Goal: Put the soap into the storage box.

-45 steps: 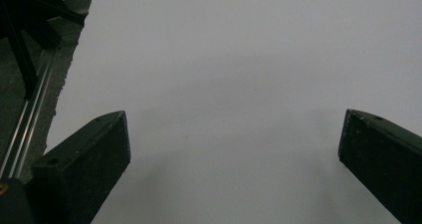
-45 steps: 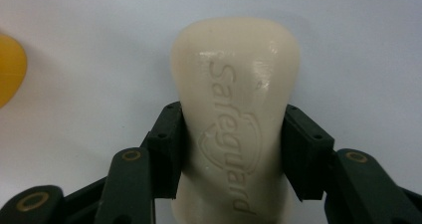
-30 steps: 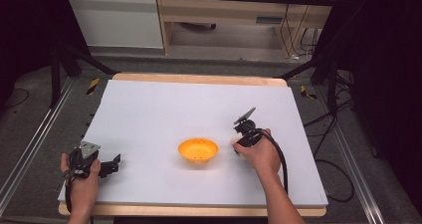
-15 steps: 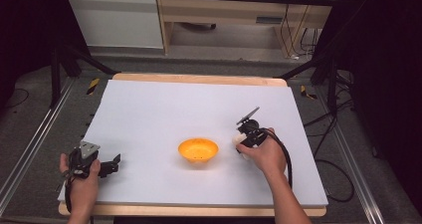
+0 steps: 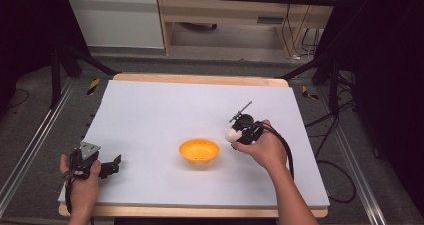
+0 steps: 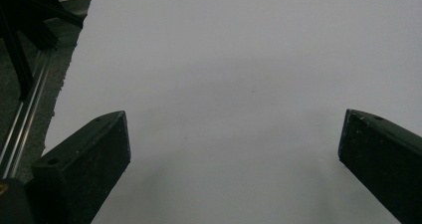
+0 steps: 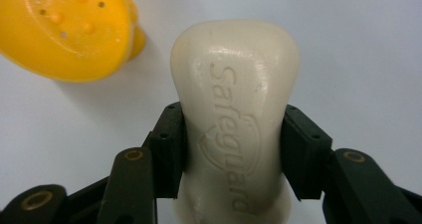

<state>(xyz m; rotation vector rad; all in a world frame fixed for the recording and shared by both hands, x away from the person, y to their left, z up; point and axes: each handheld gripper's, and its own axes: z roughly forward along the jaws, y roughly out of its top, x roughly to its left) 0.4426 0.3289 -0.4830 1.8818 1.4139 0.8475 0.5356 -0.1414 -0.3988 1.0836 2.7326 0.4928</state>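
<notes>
On the white table [image 5: 165,110], the yellow bowl [image 5: 199,152] sat near the middle while the right gripper [image 7: 233,149] clamped its jaws on a bar of soap [image 7: 234,114] just beside it, and the left gripper [image 6: 234,149] rested at the near left edge, jaws spread wide.

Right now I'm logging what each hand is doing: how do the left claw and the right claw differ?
The left claw is open with bare white table between its jaws; the right claw is shut on a bar of soap. In the high view the left claw sits near the table's front left corner, while the right claw is beside the orange dish. Both are hand-held with black jaws.
</notes>
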